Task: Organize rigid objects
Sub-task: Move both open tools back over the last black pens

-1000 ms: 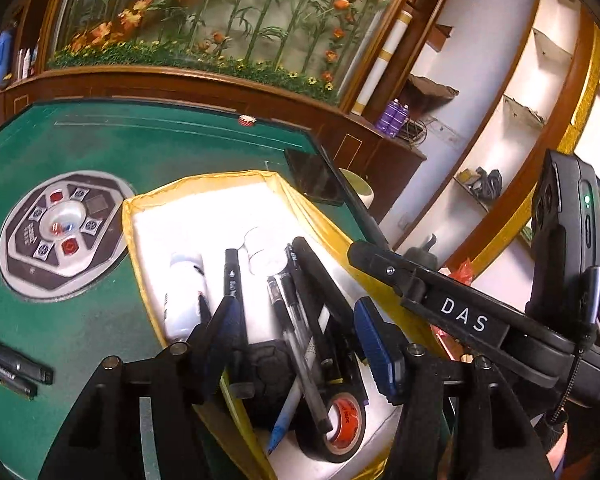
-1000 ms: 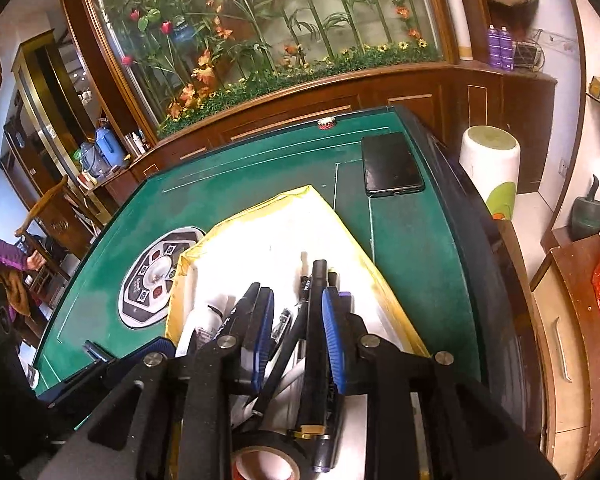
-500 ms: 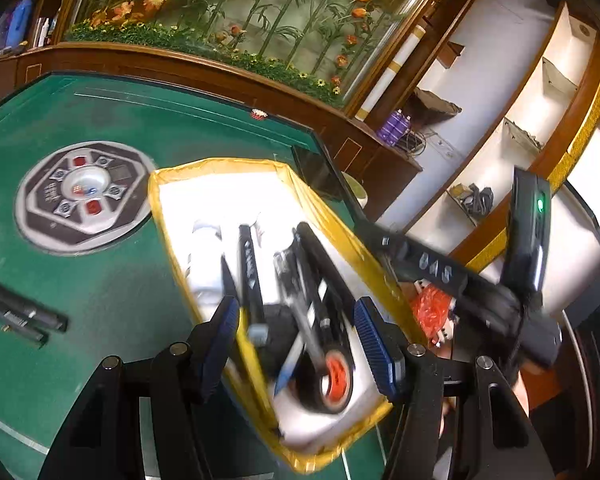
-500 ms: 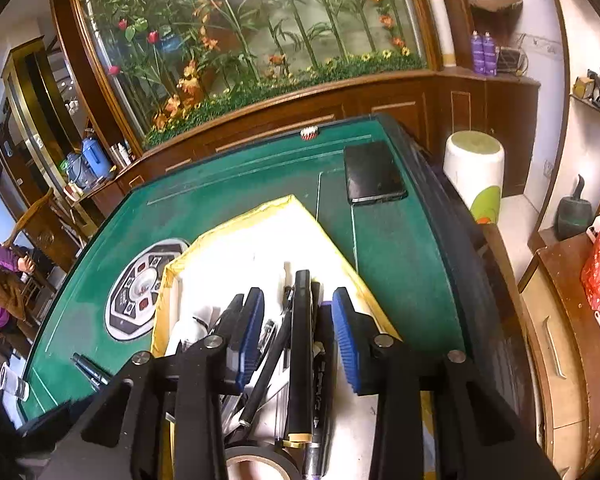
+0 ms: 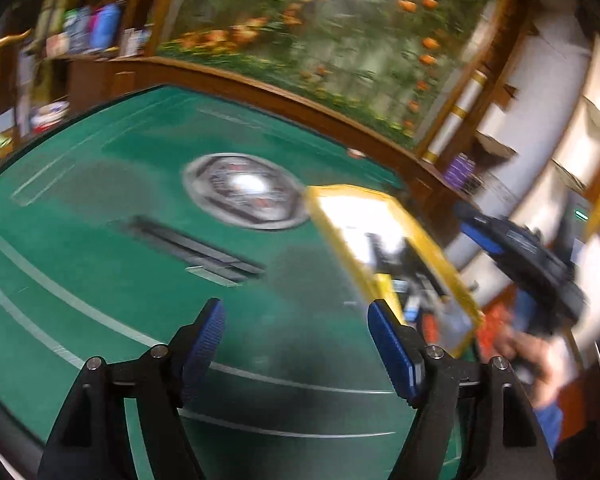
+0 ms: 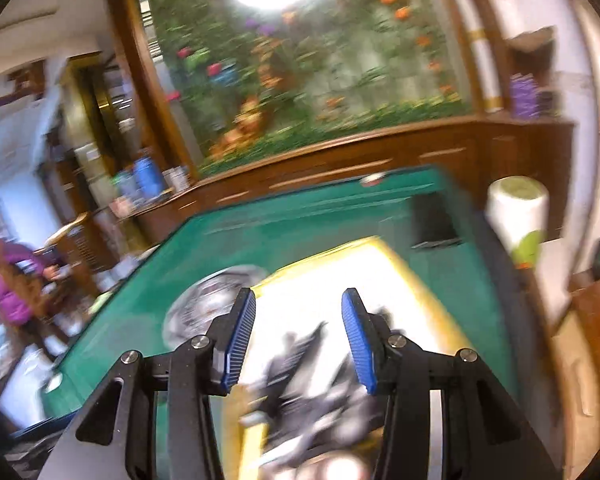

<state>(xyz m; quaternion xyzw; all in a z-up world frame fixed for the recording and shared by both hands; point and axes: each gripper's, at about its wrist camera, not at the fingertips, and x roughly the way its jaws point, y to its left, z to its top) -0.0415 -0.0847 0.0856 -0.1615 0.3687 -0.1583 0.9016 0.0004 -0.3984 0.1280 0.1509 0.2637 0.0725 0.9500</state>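
The pens (image 5: 196, 246) are long, thin, dark sticks that lie side by side on the green felt tabletop (image 5: 100, 280); blur hides their finer details. In the left wrist view they lie at about 11 o'clock from the left hand-held gripper (image 5: 296, 344), well apart from it and touching nothing else. This hand-held gripper has ribbed blue pads on black fingers; its jaws have just been opening and now stand wide apart, with only bare felt between them.

At about 2 o'clock from the pens stands the tray (image 5: 342, 248), a rectangular box with a yellow rim and a white inside. It holds a blurred heap of dark, rigid things (image 6: 300, 364). In the right wrist view the right hand-held gripper (image 6: 298, 340) hovers over this heap, the tray's far end lying at 12 o'clock from it. Its jaws have also just been opening; they are apart and nothing is pressed between the pads.

Between pens and tray, a round grey panel (image 5: 244, 192) is set flat into the felt. A flat black phone (image 6: 434, 220) lies at 1 o'clock beyond the tray.
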